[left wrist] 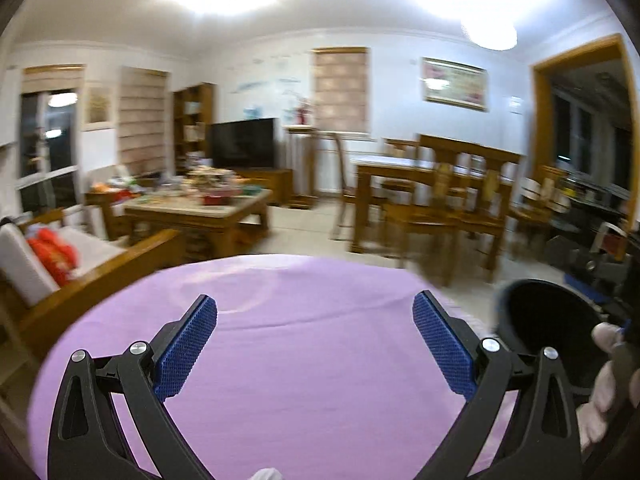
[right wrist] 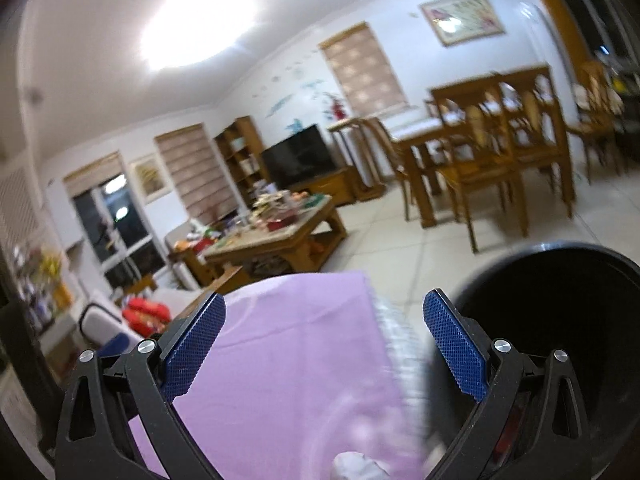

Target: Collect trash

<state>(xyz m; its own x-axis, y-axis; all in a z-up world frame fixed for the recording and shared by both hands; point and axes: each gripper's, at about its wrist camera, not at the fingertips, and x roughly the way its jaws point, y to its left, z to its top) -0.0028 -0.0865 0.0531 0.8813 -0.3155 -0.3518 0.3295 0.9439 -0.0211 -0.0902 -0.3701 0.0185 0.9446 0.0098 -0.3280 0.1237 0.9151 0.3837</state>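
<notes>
Both hand-held grippers (left wrist: pixel 315 344) (right wrist: pixel 324 344) gape empty beside a round black bin (right wrist: pixel 560 320).

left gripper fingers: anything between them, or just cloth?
Bare purple cloth only between the open left gripper fingers in the left wrist view; black bin sits off to its right.

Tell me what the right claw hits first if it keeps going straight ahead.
Probably the purple tablecloth: the open right claw points low over it, with the black bin just off to its right. Depth is unclear.

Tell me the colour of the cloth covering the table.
Plain lilac-purple tablecloth, clearest in the left wrist view.
</notes>
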